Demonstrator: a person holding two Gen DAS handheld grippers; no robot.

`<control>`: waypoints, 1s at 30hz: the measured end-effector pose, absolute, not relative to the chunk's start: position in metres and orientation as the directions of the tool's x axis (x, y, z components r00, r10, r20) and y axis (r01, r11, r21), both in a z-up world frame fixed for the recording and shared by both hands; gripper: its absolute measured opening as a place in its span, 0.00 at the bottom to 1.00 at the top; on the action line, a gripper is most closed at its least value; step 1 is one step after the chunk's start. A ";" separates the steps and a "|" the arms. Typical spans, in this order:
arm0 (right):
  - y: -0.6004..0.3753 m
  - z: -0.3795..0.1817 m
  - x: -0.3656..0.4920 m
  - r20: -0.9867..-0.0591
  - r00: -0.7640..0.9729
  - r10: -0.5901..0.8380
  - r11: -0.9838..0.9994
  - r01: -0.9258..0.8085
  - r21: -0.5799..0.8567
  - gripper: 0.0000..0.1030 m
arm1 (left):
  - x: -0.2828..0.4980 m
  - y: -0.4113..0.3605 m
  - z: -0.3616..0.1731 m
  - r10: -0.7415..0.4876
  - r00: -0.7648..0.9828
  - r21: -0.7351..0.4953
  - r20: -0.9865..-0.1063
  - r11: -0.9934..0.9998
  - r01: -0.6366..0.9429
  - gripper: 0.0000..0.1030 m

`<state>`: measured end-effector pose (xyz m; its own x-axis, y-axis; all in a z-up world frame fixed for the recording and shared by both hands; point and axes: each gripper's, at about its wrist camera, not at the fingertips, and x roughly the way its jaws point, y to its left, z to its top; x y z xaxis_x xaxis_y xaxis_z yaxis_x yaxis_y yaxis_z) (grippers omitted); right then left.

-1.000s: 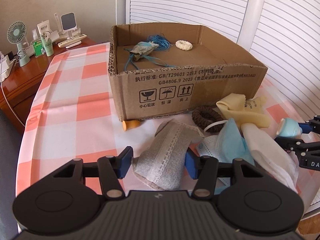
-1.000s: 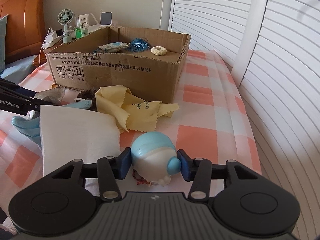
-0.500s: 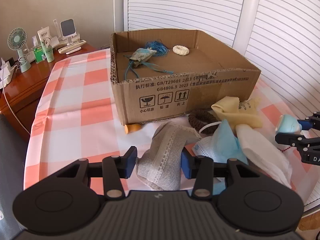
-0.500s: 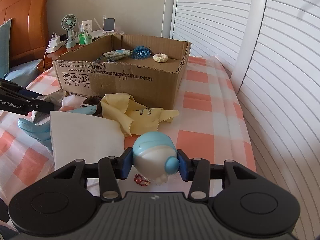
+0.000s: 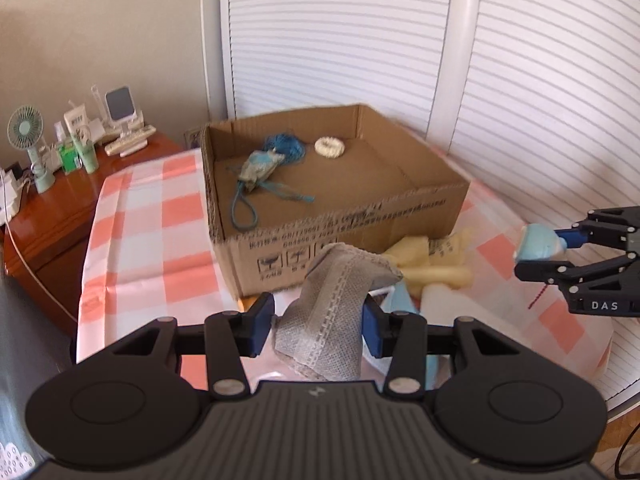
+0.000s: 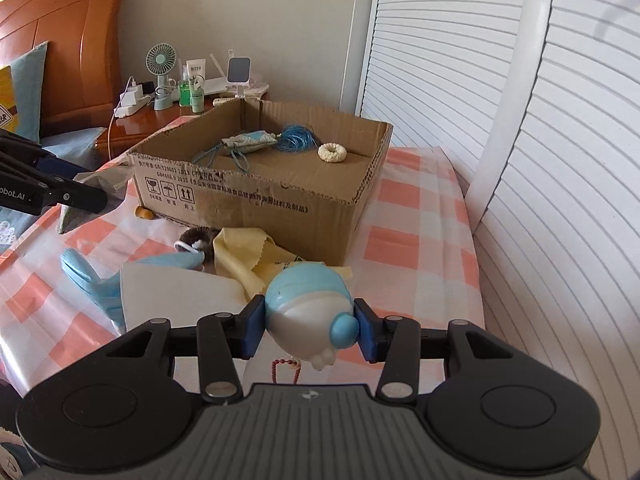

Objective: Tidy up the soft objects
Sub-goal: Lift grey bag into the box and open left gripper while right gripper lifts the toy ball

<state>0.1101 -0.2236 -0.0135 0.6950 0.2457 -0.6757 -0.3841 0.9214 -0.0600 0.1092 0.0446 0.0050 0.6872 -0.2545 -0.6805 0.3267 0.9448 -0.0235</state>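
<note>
Box (image 6: 256, 196) is sitting ahead of both claws, top open, near wall standing in the way. Cord (image 6: 294, 138) and ring (image 6: 333, 153) are taking the far floor; near floor lying bare.

Plain beige wall (image 6: 248, 12) behind. White louvred shutters (image 6: 440, 40) along right side, daylight through. Orange wooden headboard (image 6: 60, 40) at left. Glossy brown bedside cabinet (image 5: 44, 216) with small green fan (image 6: 161, 62), bottles, charger. Worktop under pink-and-white checked cloth (image 5: 148, 216).
</note>
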 end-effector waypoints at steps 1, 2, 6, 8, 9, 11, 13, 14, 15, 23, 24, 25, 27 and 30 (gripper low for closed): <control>-0.224 -0.010 0.112 -0.672 0.696 0.252 0.919 -0.389 -0.058 0.50 | 0.110 0.043 0.010 -0.257 0.694 -0.019 -0.672 0.944 0.331 0.44; -0.225 -0.007 0.113 -0.667 0.699 0.259 0.918 -0.393 -0.055 0.50 | 0.111 0.042 0.015 -0.263 0.700 -0.018 -0.664 0.942 0.336 0.44; -0.227 0.006 0.119 -0.648 0.706 0.284 0.912 -0.408 -0.044 0.50 | 0.123 0.038 0.031 -0.278 0.713 -0.015 -0.643 0.936 0.351 0.44; -0.227 0.011 0.121 -0.641 0.712 0.286 0.909 -0.413 -0.053 0.50 | 0.130 0.036 0.037 -0.270 0.721 0.001 -0.638 0.936 0.352 0.44; -0.227 0.012 0.122 -0.636 0.717 0.285 0.909 -0.413 -0.058 0.50 | 0.135 0.035 0.040 -0.267 0.727 0.012 -0.633 0.935 0.354 0.44; -0.228 0.016 0.124 -0.630 0.722 0.286 0.907 -0.416 -0.066 0.50 | 0.145 0.033 0.045 -0.266 0.731 0.017 -0.628 0.935 0.354 0.44; -0.228 0.019 0.127 -0.625 0.726 0.286 0.906 -0.418 -0.071 0.50 | 0.157 0.032 0.050 -0.270 0.730 0.014 -0.628 0.934 0.357 0.44; -0.229 0.020 0.128 -0.623 0.728 0.287 0.905 -0.419 -0.072 0.50 | 0.162 0.031 0.051 -0.274 0.729 0.011 -0.627 0.933 0.360 0.44; -0.230 0.020 0.129 -0.621 0.729 0.288 0.905 -0.419 -0.072 0.50 | 0.168 0.030 0.052 -0.276 0.727 0.007 -0.629 0.933 0.361 0.44; -0.231 0.019 0.137 -0.621 0.731 0.281 0.911 -0.407 -0.067 0.50 | 0.209 0.026 0.043 -0.229 0.745 -0.006 -0.627 0.957 0.290 0.93; -0.231 0.018 0.137 -0.623 0.731 0.280 0.911 -0.406 -0.068 0.50 | 0.210 0.026 0.041 -0.211 0.752 -0.005 -0.624 0.964 0.266 0.96; -0.230 0.018 0.137 -0.624 0.730 0.279 0.911 -0.406 -0.067 0.50 | 0.208 0.027 0.038 -0.195 0.769 -0.004 -0.609 0.970 0.243 0.96; -0.230 0.018 0.136 -0.625 0.729 0.279 0.911 -0.407 -0.067 0.50 | 0.203 0.028 0.034 -0.192 0.768 -0.007 -0.611 0.971 0.238 0.96; -0.229 0.019 0.135 -0.624 0.729 0.280 0.909 -0.410 -0.070 0.50 | 0.187 0.031 0.032 -0.187 0.760 -0.023 -0.622 0.975 0.220 0.96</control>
<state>0.1353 -0.2295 0.0193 0.7292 0.2803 -0.6242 -0.4099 0.9094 -0.0704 0.1873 0.0309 0.0317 0.7604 -0.1866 -0.6221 0.2202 0.9752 -0.0233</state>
